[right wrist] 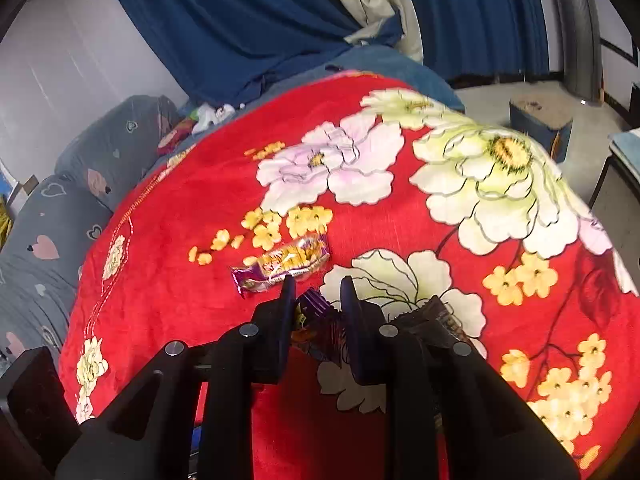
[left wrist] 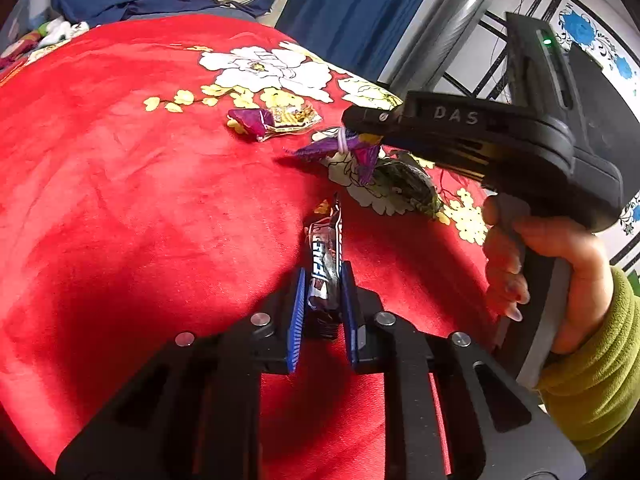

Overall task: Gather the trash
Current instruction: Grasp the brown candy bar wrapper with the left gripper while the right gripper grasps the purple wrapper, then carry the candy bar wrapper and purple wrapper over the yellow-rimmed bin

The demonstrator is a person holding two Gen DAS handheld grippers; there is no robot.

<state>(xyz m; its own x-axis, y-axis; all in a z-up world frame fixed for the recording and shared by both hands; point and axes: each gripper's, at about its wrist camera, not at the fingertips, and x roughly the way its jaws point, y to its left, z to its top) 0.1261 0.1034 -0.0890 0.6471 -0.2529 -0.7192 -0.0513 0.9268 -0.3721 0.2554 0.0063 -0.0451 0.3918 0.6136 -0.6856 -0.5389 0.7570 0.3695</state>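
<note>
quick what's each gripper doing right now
Left gripper: closed on the dark snack bar wrapper.
Right gripper: closed on the purple wrapper.

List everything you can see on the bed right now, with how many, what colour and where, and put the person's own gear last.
blanket: one, red with white and yellow flowers, covers the bed.
dark snack bar wrapper: one, black and blue with white letters, between the left gripper's blue pads.
purple wrapper: one, purple, crumpled, at the right gripper's tips.
purple and yellow wrapper: one, lying flat on the blanket beyond both grippers.
dark crumpled wrapper: one, dark grey-green, on a white flower beside the purple wrapper.
curtain: blue, behind the bed.
cushions: grey with hearts, along the bed's left side.
left gripper: black, pads pressed on the dark snack bar wrapper.
right gripper: black, closed on the purple wrapper.
hand: one, green sleeve, holding the right gripper's handle.
</note>
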